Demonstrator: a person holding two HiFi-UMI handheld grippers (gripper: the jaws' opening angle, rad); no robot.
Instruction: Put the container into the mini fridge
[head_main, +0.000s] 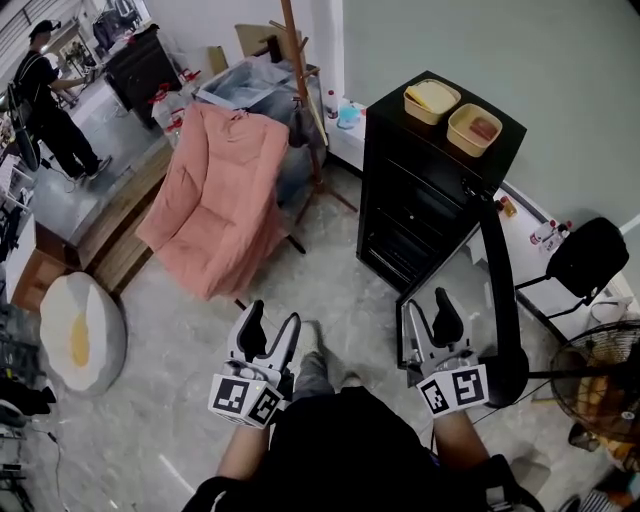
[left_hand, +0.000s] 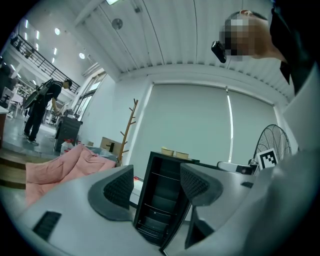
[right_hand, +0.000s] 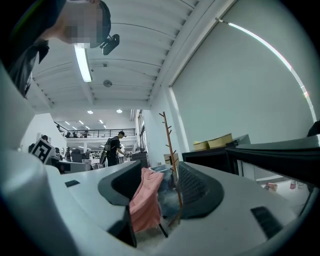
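Observation:
The black mini fridge (head_main: 425, 190) stands ahead with its door (head_main: 455, 300) swung open toward me. On its top sit two tan containers: one with a yellow lid (head_main: 432, 100) and one with something pink inside (head_main: 474, 128). My left gripper (head_main: 268, 333) is open and empty, low in front of me. My right gripper (head_main: 432, 318) is open and empty too, beside the door's edge. In the left gripper view the fridge's bare shelves (left_hand: 162, 200) show between the fingers (left_hand: 119, 189). In the right gripper view the containers (right_hand: 212, 143) sit off to the right and only pink cloth (right_hand: 145, 200) shows between the jaws.
A pink cloth (head_main: 215, 200) drapes a chair left of the fridge, beside a wooden coat stand (head_main: 300, 90). A black chair (head_main: 590, 255) and a floor fan (head_main: 600, 390) stand at the right. A white cushion (head_main: 82, 335) lies on the floor at left. A person (head_main: 45, 100) works far left.

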